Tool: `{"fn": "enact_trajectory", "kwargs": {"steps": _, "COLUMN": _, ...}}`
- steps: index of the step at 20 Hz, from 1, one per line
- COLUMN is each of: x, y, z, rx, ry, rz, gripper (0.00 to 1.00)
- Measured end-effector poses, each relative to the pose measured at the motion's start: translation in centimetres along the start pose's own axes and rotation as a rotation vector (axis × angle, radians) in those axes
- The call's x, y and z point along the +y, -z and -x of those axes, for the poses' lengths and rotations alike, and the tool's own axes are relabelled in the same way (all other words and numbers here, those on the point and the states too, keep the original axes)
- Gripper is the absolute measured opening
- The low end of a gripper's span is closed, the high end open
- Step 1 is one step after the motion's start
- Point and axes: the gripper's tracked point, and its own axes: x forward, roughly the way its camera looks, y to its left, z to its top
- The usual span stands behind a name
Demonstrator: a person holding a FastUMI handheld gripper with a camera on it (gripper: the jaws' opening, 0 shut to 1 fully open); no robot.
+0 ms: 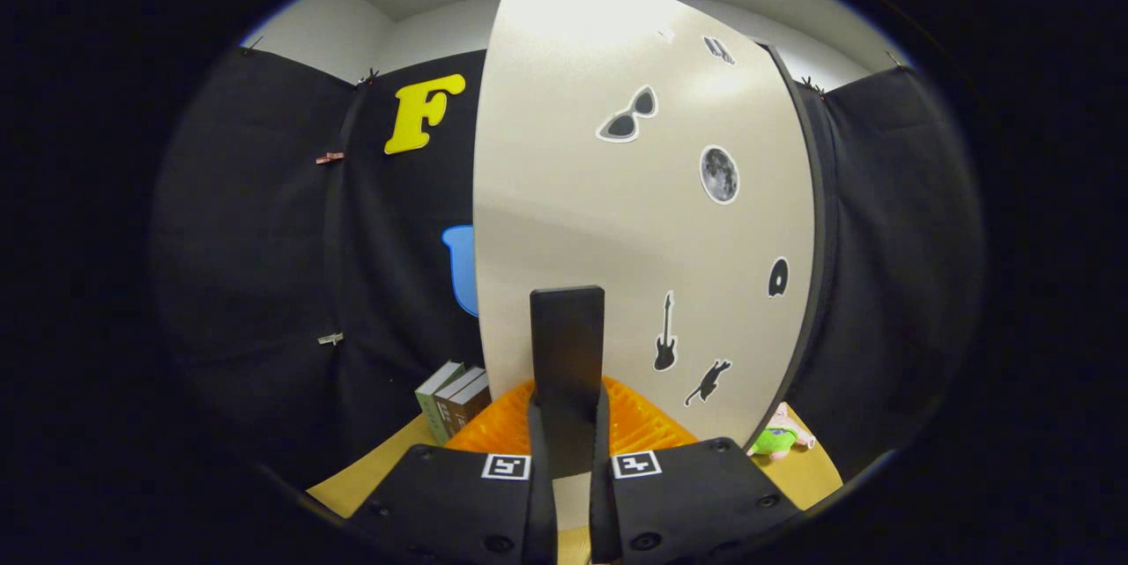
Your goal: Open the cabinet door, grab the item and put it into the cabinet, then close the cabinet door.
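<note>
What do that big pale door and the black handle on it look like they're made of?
The cabinet door looks like laminated board: smooth cream face, soft sheen, stickers lying flat. The black handle seems matte plastic or painted metal, hard to tell; the gripper has its jaws closed on it.

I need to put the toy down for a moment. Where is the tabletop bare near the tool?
Bare tabletop lies beside the books. Crowded: orange mat under the door, whose black handle the tool grips; green toy beyond.

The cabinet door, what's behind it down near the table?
Behind the cabinet door an orange ribbed thing shows beside three books; the door covers the rest. The gripper is shut on the door's black handle.
</note>
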Motion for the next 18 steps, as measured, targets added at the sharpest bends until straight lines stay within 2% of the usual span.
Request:
{"fn": "enact_trajectory", "kwargs": {"steps": 6, "x": -2.8, "y": 0.0, "z": 3.2, "rx": -0.01, "ry": 0.047, "rz": -0.018, "gripper": 0.18}}
{"fn": "enact_trajectory", "kwargs": {"steps": 18, "x": -10.0, "y": 0.5, "z": 7.0, "rx": -0.015, "ry": 0.264, "rz": -0.064, "gripper": 0.17}}
